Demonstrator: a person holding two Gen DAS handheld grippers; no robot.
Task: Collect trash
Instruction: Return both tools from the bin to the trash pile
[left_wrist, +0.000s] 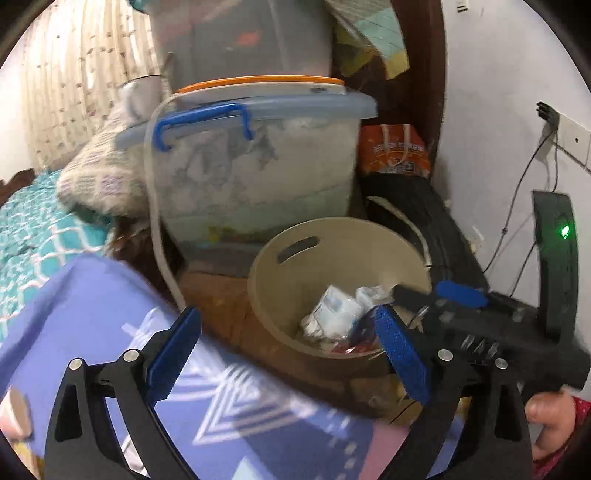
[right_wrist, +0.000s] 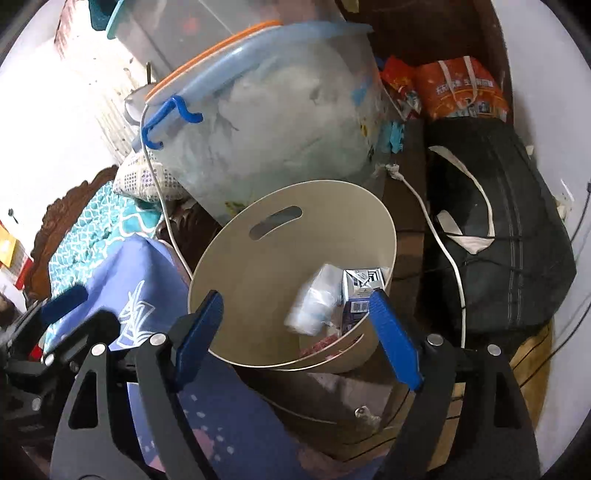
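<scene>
A beige round trash bin (left_wrist: 280, 295) (right_wrist: 258, 280) stands on the floor by the bed. Inside lie crumpled white wrappers (left_wrist: 332, 314) (right_wrist: 314, 302), a small drink carton (right_wrist: 360, 291) and some red scraps. My left gripper (left_wrist: 291, 332) is open and empty, above the bed edge beside the bin. My right gripper (right_wrist: 295, 321) is open and empty, hovering over the bin's near rim; it also shows in the left wrist view (left_wrist: 461, 295), reaching over the bin from the right.
A clear storage box (left_wrist: 255, 166) (right_wrist: 280, 122) with a blue latch stands behind the bin. A black bag (right_wrist: 491, 236) and an orange bag (right_wrist: 461, 92) lie to the right by the wall. A purple blanket (left_wrist: 110, 332) covers the bed at left. A white cable (right_wrist: 443, 251) runs past the bin.
</scene>
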